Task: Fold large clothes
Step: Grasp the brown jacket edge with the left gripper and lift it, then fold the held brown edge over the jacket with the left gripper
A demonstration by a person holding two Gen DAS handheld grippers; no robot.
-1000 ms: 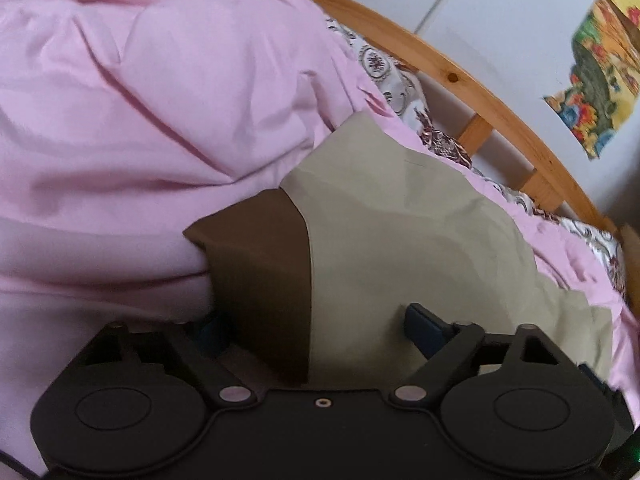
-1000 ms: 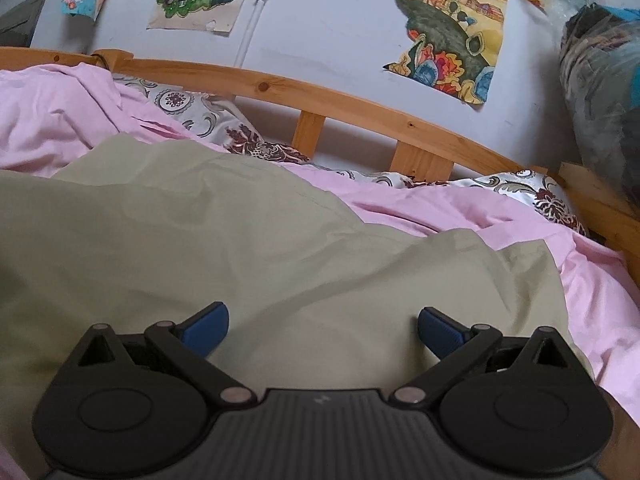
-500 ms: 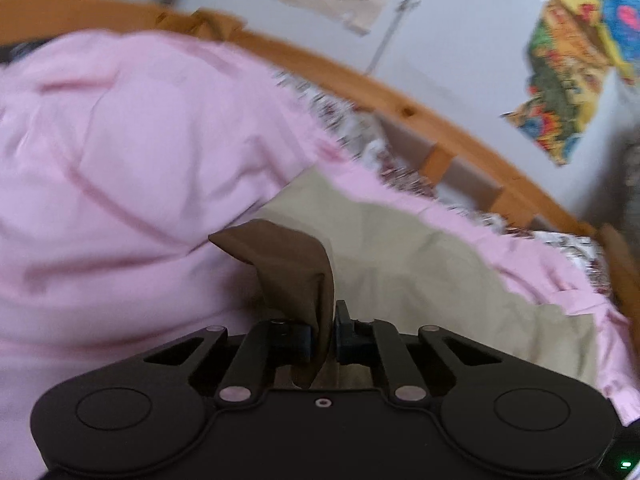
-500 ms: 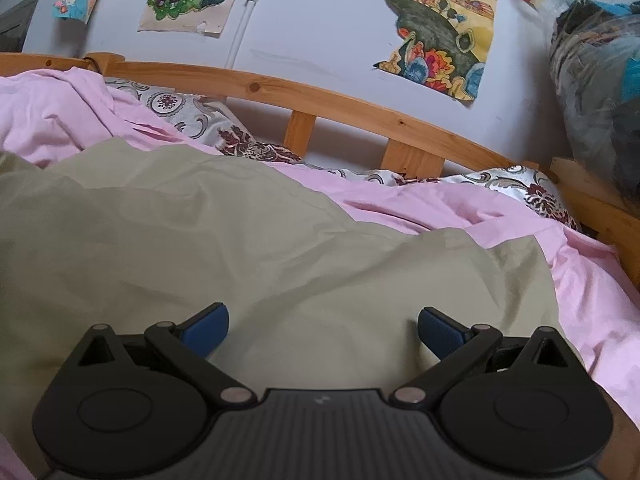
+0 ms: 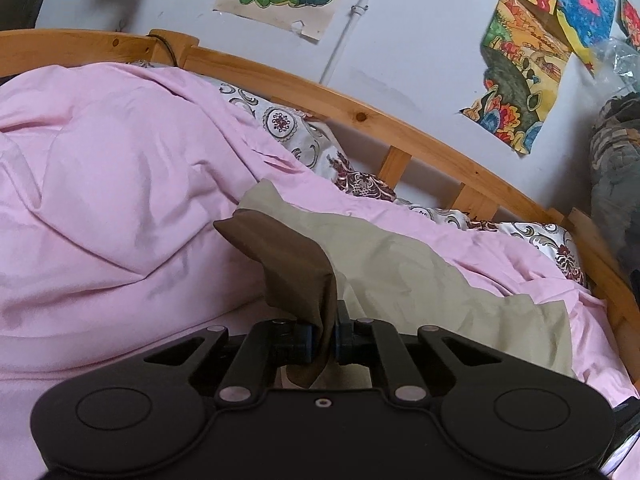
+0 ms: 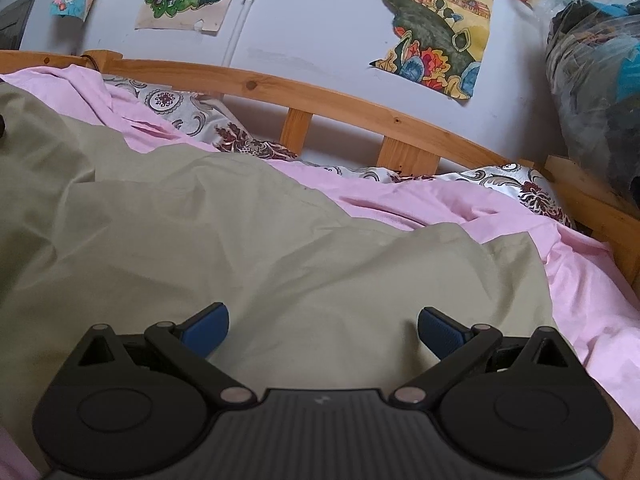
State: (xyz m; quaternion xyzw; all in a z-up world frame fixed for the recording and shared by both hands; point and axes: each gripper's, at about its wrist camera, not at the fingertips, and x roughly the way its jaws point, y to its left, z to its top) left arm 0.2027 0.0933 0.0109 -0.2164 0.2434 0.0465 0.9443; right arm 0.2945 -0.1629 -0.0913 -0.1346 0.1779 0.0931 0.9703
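Observation:
An olive-green garment (image 5: 420, 276) (image 6: 248, 248) lies spread over the pink bedding. Its near left corner is turned up and shows a darker brown underside (image 5: 292, 264). My left gripper (image 5: 325, 340) is shut on that brown corner, which hangs pinched between the blue pads and is lifted off the bed. In the right wrist view my right gripper (image 6: 323, 330) stands open just above the olive cloth, its blue fingertips (image 6: 208, 326) wide apart with nothing pinched between them.
A pink duvet (image 5: 104, 208) bulges high on the left. A curved wooden bed rail (image 6: 320, 96) runs along the far side with patterned pillows (image 6: 172, 108) against it. A bagged bundle (image 6: 596, 80) sits at the right, and posters hang on the wall.
The left gripper closed on the brown corner of the garment and raised it, the view tilting up toward the wall. The right gripper stayed open in the same place.

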